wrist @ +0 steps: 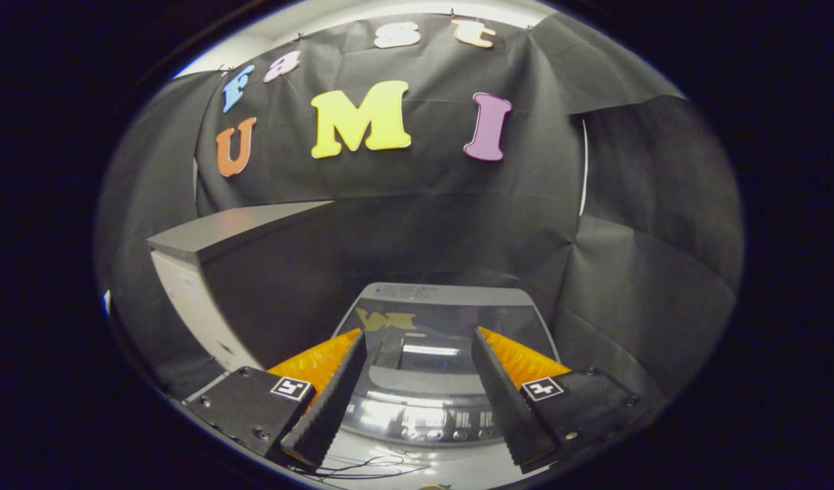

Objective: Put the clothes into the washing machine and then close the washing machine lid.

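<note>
Gripper (pixel 417 344) fingers stand spread with nothing between them, hovering above the washing machine (pixel 451 296). Its glass lid (pixel 430 333) lies down flat (reflections glint on it), control panel (pixel 424 418) nearest the fingers.

place: recording booth | cue: black cloth wall (pixel 417 224) behind washing machine (pixel 444 320)

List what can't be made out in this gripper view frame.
- Washing machine lid: its glass throws back glare, so the drum and any clothes inside are hidden.
- Control panel: markings too small and glary, partly behind the open gripper fingers.
- Thin wire below the fingers: both ends run out at the lower edge.
- Grey cabinet beside the machine: front hidden by black cloth.
</note>
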Action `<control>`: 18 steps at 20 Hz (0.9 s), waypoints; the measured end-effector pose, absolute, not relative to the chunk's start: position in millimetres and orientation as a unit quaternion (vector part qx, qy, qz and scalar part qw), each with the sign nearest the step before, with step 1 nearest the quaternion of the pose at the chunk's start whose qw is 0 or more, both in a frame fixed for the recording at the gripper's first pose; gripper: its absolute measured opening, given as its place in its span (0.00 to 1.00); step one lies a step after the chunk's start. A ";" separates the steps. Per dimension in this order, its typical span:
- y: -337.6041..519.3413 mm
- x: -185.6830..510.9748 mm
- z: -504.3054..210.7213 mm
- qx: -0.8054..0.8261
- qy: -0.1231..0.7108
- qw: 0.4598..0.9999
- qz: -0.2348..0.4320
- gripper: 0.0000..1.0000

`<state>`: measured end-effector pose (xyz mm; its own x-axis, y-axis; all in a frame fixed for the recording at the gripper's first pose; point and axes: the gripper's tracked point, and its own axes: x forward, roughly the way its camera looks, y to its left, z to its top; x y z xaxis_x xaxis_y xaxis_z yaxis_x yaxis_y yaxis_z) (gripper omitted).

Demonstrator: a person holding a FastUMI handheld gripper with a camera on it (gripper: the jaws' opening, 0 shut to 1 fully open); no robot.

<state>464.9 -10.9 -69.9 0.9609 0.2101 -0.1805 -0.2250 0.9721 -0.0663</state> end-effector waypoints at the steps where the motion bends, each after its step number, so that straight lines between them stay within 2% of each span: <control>1: -12.3 441.0 -73.1 -0.043 0.088 0.989 0.107 0.98; 12: -20.7 144.0 -62.8 0.012 0.039 0.999 0.012 0.99; 15: -22.5 94.0 -57.6 0.014 0.024 1.000 -0.006 0.99; 18: -12.9 70.3 -64.5 0.011 0.032 0.999 0.007 0.99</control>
<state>70.3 -12.9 -64.5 0.9978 0.0150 -0.0643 -0.0136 0.9997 0.0225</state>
